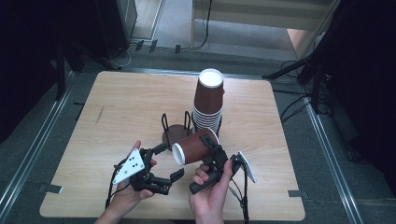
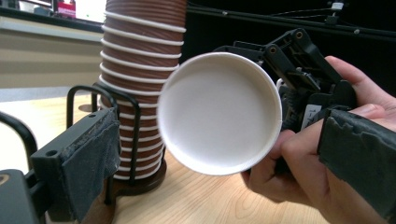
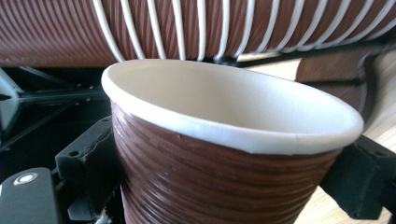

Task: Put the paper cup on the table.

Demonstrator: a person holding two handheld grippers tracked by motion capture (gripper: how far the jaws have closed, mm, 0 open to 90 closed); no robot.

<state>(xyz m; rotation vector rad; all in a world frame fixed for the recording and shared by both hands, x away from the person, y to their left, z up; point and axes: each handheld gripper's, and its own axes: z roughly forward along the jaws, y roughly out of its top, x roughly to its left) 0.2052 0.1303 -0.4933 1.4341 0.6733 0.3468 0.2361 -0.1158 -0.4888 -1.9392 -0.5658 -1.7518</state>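
Wood makes up the table [image 1: 116, 107] in front of you, with grey floor and dark stands around it.

Near the middle of the table stands a black wire holder [image 1: 170, 128] on a round dark base. A tall stack of brown cups [image 1: 208, 100] stands in its right part, one cup inside the next, with white rims showing like rings. The top of the stack looks white from above. The left part of the holder has bare wire loops with no cup between them.

Your right gripper [image 1: 212, 148] is clamped on one brown cup [image 1: 194, 147]. Its two black jaws press on the ribbed brown sides, as the right gripper view shows. You hold this cup up off the table, tipped on its side, just in front of the holder and near the stack. Its open mouth points to your left. From the left gripper view you can look right into the cup [image 2: 219, 112]: it is white inside and nothing is in it.

Your left gripper [image 1: 168, 168] is low over the table, to the left of the cup and near it. Its jaws are apart and touch nothing. They point at the mouth of the cup.
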